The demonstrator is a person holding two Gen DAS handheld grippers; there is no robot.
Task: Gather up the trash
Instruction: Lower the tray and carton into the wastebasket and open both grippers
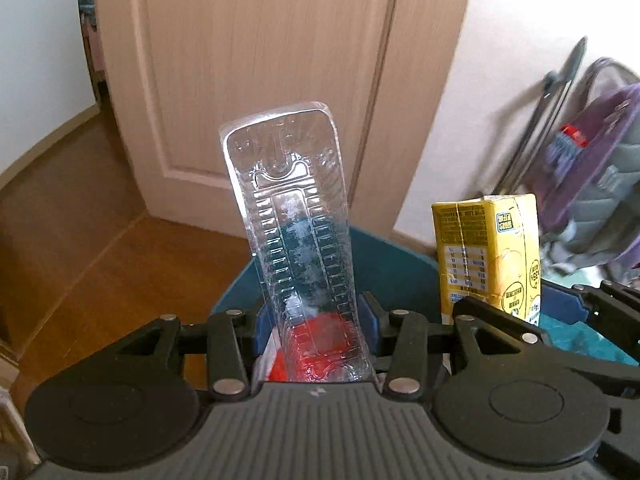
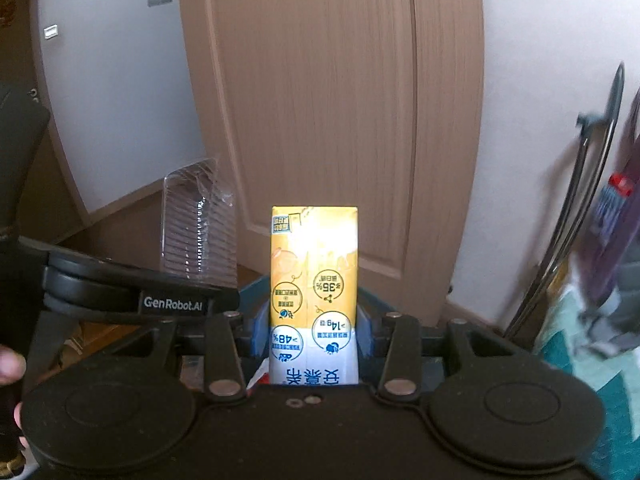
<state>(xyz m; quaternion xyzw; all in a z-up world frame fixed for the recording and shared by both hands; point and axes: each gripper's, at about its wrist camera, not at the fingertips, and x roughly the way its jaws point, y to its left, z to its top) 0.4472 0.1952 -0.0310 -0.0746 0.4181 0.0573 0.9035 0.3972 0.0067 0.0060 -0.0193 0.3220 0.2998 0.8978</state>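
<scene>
While I watch the left wrist view, my left gripper (image 1: 316,332) pinches a clear plastic tray (image 1: 296,232) upright above the blue bin (image 1: 384,248). On the right wrist view, my right gripper (image 2: 314,336) clamps a yellow carton (image 2: 314,280) before the door (image 2: 332,100).

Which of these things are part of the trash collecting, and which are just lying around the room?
Part of the job:
- clear plastic tray, clamped in the left gripper
- yellow drink carton, clamped in the right gripper
- blue bin below them

Just lying about:
- wooden door
- purple backpack by the wall
- teal cloth
</scene>
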